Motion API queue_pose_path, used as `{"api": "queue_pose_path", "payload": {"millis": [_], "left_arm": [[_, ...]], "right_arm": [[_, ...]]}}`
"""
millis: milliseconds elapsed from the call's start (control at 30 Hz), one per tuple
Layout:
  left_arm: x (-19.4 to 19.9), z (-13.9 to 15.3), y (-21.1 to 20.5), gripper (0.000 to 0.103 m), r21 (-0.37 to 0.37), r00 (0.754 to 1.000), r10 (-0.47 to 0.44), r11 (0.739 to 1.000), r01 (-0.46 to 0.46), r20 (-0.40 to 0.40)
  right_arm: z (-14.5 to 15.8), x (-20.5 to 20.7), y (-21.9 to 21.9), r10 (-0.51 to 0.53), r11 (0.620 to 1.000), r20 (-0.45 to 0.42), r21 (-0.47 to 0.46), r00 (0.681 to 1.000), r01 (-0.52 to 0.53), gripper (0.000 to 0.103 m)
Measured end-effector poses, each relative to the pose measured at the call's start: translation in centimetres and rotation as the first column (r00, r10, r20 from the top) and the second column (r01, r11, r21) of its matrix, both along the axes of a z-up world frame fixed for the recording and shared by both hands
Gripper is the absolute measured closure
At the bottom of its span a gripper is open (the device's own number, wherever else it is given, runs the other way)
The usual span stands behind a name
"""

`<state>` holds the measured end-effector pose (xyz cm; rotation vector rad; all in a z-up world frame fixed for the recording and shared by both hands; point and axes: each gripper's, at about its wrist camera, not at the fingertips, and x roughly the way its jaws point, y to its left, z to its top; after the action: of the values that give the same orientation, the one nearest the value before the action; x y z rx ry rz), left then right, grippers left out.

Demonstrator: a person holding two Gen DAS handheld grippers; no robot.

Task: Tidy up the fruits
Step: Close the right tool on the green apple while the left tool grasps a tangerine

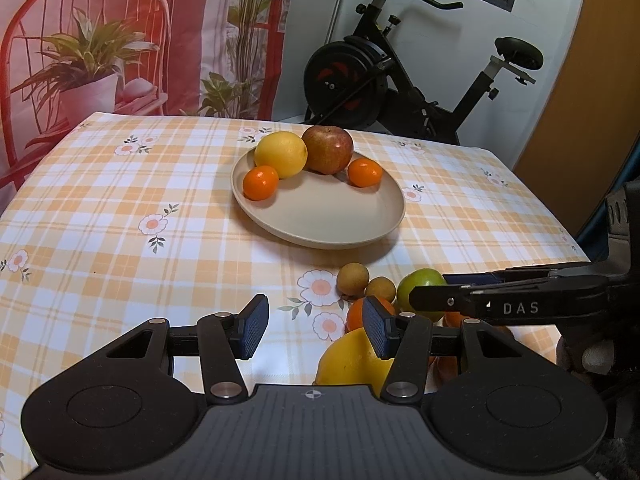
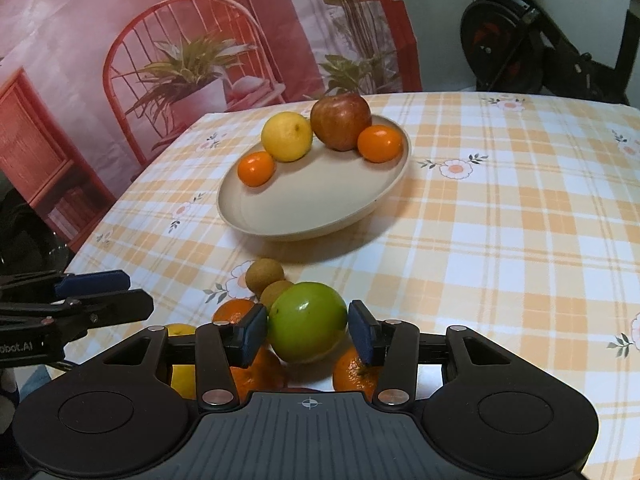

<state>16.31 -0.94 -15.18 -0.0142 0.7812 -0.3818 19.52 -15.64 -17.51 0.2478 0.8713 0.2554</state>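
Beige plate (image 2: 312,216): you see it in the upper middle of both frames, sitting on the checked cloth of the bench (image 2: 520,220), its near half bare.
Fruit on the plate: a red apple (image 2: 341,121) and a yellow citrus (image 2: 286,136) touch at the far rim; one small orange (image 2: 379,143) lies against the apple's right side, another small orange (image 2: 256,168) sits just left of and below the yellow citrus.
Loose pile: near the bottom centre of your right wrist view, a green apple (image 2: 307,322) lies among oranges, with two small brown fruits (image 2: 264,273) just above it and a larger yellow fruit (image 1: 352,360) at the lower left of the pile.
Right hand-held gripper (image 2: 307,334): your blue pads (image 2: 252,334) stand apart on either side of the green apple; the left pad looks to be at its skin, the right pad just beside it, and you cannot tell whether either presses.
Same gripper from the left wrist view: it reaches in from the right edge, its dark finger (image 1: 440,298) crossing the front of the green apple (image 1: 420,280).
Left hand-held gripper (image 1: 316,328): your fingers are spread wide and hold nothing; the left pad sits over bare cloth, the right pad in front of an orange (image 1: 354,314) and the yellow fruit.
Background: a red chair-and-plant backdrop (image 1: 120,40) fills the upper left, an exercise bike (image 1: 400,68) the upper right.
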Motion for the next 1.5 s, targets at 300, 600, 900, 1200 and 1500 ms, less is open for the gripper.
{"api": "queue_pose_path", "payload": {"millis": [300, 600, 900, 1200, 1500], "left_arm": [[-0.2, -0.3, 0.2, 0.049, 0.001, 1.000, -0.002, 1.000, 0.002, -0.006], [1.8, -0.4, -1.2, 0.049, -0.020, 0.995, -0.062, 0.998, 0.060, -0.081], [4.4, -1.5, -2.3, 0.049, -0.042, 0.977, -0.081, 0.996, 0.074, -0.198], [5.2, -2.0, -3.4, 0.049, -0.048, 0.965, -0.115, 0.993, 0.107, -0.236], [5.3, -2.9, -4.0, 0.051, -0.036, 0.956, -0.129, 0.992, 0.124, -0.263]], "right_arm": [[-0.7, 0.7, -0.6, -0.020, 0.998, -0.030, 0.057, 0.999, 0.021, 0.061], [-0.2, 0.2, -1.2, -0.048, 0.998, 0.003, 0.040, 0.999, 0.048, 0.061], [0.2, 0.1, -1.7, -0.067, 0.998, 0.023, 0.020, 0.998, 0.066, 0.061], [0.4, -0.1, -2.5, -0.095, 0.995, 0.036, 0.011, 0.995, 0.095, 0.061], [0.5, -0.1, -3.1, -0.114, 0.993, 0.045, 0.008, 0.992, 0.114, 0.061]]}}
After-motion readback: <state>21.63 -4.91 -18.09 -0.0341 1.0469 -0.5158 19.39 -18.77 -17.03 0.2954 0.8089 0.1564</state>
